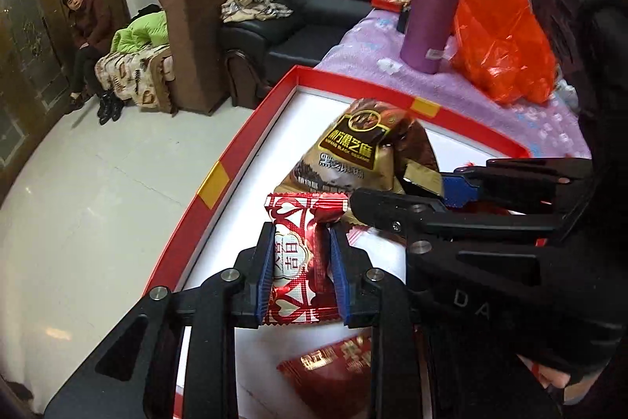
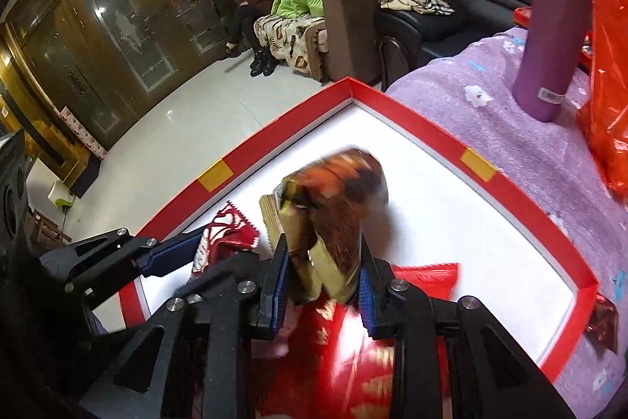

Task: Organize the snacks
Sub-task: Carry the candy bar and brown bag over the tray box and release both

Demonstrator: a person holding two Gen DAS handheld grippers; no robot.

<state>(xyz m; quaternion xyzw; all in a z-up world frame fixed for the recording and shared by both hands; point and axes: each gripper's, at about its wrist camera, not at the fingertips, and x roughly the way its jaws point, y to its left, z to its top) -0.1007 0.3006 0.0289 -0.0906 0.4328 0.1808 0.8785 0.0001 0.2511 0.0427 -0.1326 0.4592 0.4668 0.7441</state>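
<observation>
Crinkly foil candy (image 1: pixel 299 258) (red/wht), pinched

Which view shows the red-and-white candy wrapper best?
The left wrist view: the red-and-white candy wrapper sits sharp and centred, pinched in the left gripper. The right wrist view catches only its crumpled end, beside the brown sesame packet.

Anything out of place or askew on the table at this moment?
One thing: a dark red foil snack packet lies outside the red-rimmed white box, against its corner on the purple cloth. Nothing looks spilled or torn.
</observation>
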